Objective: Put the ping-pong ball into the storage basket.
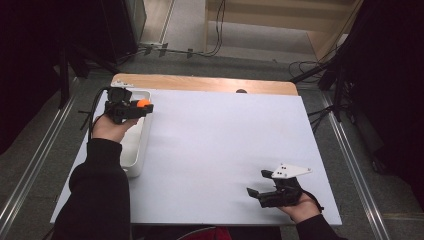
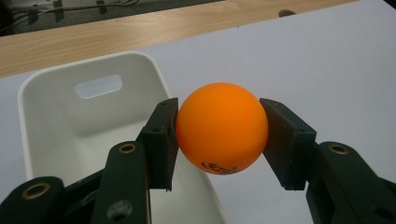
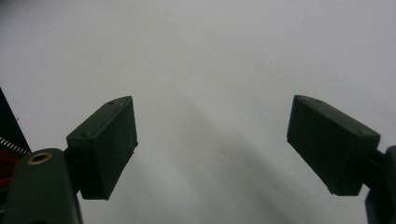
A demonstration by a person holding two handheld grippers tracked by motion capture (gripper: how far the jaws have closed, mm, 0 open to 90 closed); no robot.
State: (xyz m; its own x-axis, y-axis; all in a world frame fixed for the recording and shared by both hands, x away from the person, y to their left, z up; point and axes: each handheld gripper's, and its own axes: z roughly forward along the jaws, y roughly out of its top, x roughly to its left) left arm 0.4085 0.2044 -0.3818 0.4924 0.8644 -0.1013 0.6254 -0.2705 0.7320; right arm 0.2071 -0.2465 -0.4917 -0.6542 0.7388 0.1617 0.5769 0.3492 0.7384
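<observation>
The left gripper [image 2: 219, 135] is clamped on the orange ball [image 2: 222, 128] above the white bin's [image 2: 51, 88] right rim – the drop is left; the right gripper [image 3: 212, 144] rests apart, near right on the worktop [image 1: 225, 150].

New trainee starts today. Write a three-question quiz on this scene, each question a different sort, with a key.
1. True or false: the left gripper is shut on the ball.
2. The bin is: A) blue, B) white, C) black.
3. Fill in: the right gripper has its jaws ____ above the white table.

Key: 1 true. 2 B. 3 open, nothing between them.
</observation>
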